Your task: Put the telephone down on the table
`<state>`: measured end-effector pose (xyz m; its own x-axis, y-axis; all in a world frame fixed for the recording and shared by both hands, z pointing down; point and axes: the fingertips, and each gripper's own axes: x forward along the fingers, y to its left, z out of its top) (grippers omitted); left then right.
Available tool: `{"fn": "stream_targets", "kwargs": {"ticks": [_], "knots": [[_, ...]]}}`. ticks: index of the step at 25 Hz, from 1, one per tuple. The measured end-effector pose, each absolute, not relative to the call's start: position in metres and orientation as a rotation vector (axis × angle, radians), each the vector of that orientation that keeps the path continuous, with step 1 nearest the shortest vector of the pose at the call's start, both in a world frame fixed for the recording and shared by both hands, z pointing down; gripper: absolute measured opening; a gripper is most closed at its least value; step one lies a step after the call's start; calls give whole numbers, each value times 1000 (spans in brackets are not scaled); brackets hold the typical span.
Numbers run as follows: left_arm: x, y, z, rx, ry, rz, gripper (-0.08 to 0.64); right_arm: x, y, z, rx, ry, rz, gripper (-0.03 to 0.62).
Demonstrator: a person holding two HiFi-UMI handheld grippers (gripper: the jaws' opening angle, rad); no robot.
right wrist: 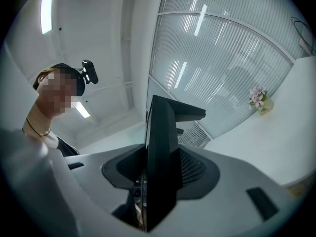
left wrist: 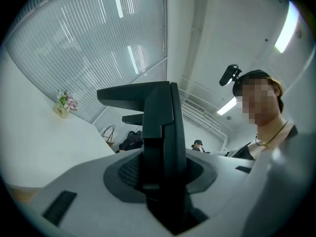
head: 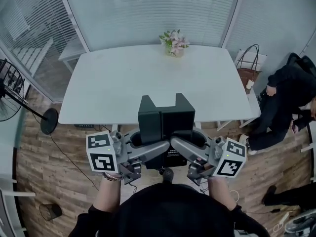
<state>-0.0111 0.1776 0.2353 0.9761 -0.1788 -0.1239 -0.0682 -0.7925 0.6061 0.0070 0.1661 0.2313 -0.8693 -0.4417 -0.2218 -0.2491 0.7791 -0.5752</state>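
Black telephone (head: pixel 165 116), one, clamped by two: left hand-held gripper (head: pixel 159 149), right hand-held gripper (head: pixel 180 148); one white table (head: pixel 118 85).

Left gripper (left wrist: pixel 161 176) jaws clamp an upright black telephone (left wrist: pixel 161 125); white table (left wrist: pixel 34 149) with flower vase (left wrist: pixel 62 104) at left

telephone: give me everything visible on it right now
The telephone is matte black, plastic by the look of it, and boxy, with two angular prongs at its top and a notch between them. Faint white print low on it is unreadable. It sits roughly upright in the air at the near edge of the white table, not yet set down. The left gripper and right gripper each clamp a thin black panel of it. Nothing else touches it.
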Motion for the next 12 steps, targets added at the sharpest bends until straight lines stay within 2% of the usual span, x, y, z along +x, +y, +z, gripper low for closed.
{"fn": "stream_targets", "kwargs": {"ticks": [12], "knots": [[14,137,241,2477,-204,-254,176,32,125,236,-495,2653,-788,192]]}}
